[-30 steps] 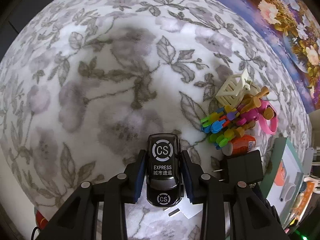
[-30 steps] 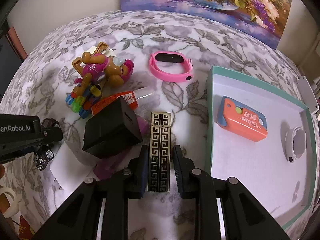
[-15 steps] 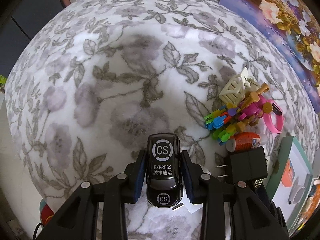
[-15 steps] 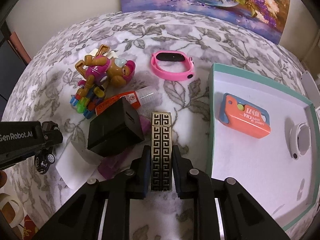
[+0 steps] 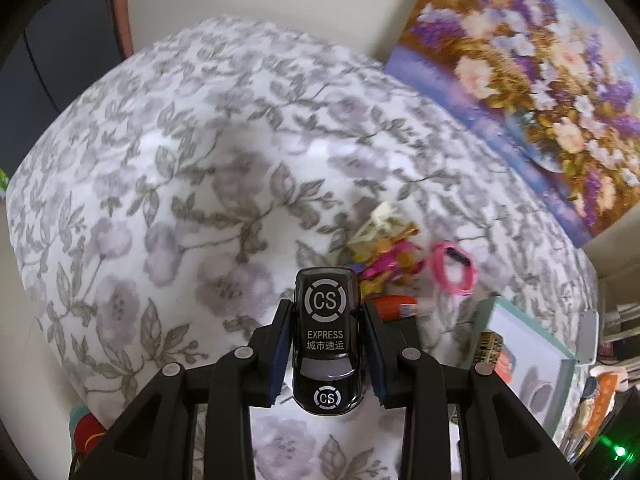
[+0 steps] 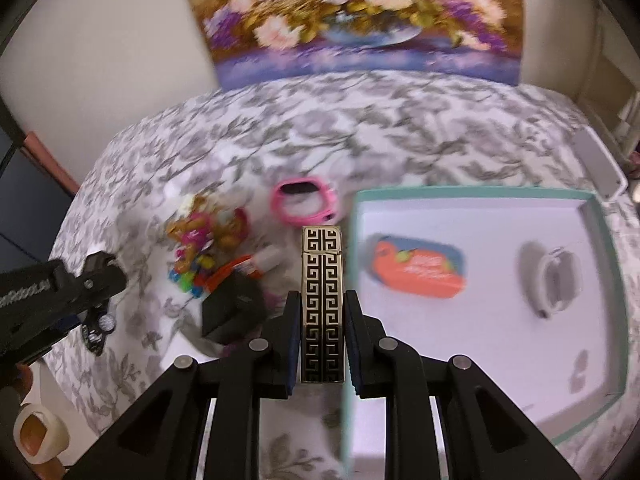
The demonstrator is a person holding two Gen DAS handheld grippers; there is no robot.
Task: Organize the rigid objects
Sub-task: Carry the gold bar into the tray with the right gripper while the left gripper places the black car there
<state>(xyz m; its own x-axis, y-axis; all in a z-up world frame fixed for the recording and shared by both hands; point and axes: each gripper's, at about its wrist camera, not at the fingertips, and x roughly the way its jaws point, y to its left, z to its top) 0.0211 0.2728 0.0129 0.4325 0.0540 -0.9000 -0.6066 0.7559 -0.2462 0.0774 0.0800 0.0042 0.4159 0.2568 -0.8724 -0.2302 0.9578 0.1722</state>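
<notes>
this looks like a room in a home. a table or similar surface is covered with a soft cloth printed with grey leaves and pale purple flowers. a large flower painting leans against a plain cream wall. children's things lie scattered on the cloth: a colourful cartoon toy figure, a pink wristband, a glue bottle. cluttered shelves show at the right edge.

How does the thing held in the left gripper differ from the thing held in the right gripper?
The left gripper holds a black toy car, rounded, with white "CS EXPRESS" print. The right gripper holds a patterned bar, flat and narrow, with a gold key pattern and no lettering. Both are rigid, dark, and clamped lengthwise between the jaws.
</notes>
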